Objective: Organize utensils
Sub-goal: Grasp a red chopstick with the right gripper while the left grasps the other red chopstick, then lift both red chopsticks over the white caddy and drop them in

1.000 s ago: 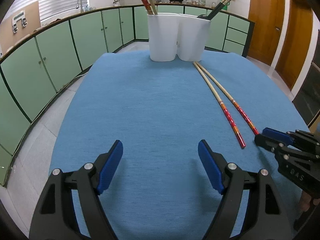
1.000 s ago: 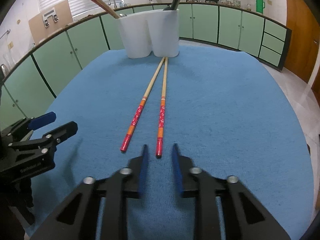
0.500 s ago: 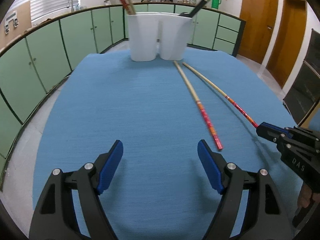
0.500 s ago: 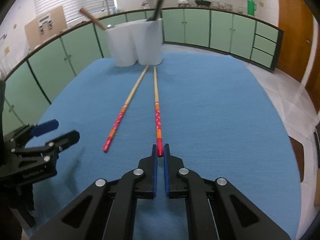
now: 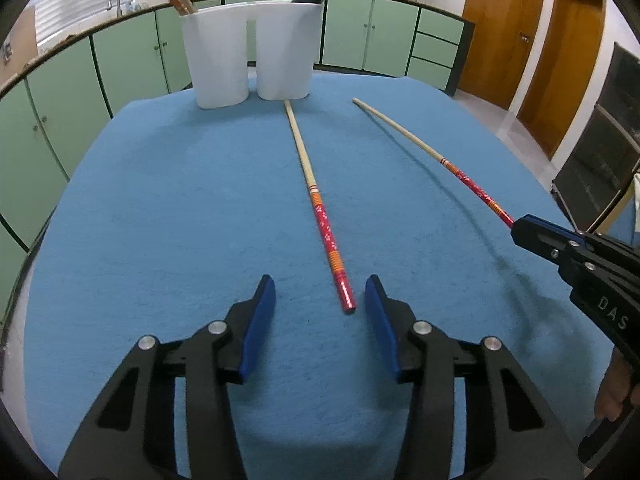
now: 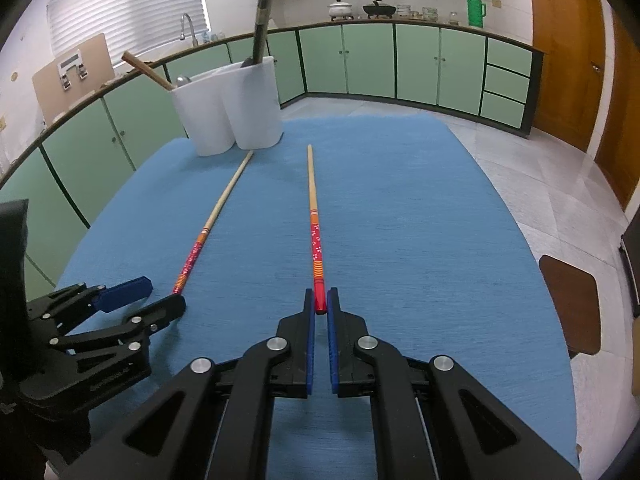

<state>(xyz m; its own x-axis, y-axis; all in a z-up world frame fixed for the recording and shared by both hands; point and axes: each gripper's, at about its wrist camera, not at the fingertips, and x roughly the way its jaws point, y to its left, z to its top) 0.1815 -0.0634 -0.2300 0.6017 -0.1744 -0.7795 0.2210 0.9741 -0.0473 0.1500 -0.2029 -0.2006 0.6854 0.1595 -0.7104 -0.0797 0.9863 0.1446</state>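
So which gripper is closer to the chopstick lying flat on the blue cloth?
Left. The left gripper is closing around the flat chopstick, not pressing its red end yet. The right gripper holds the other chopstick off to the side.

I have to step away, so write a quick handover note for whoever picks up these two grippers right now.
Right gripper: shut on the red end of one chopstick, lifted off the blue cloth.
Left gripper: jaws closing, the red end of the second chopstick between them, not yet pinched; it lies on the cloth.
White holder stands at the far edge with utensils already in it.
Done: first chopstick picked up.
Left: grip the second, drop both into the holder.
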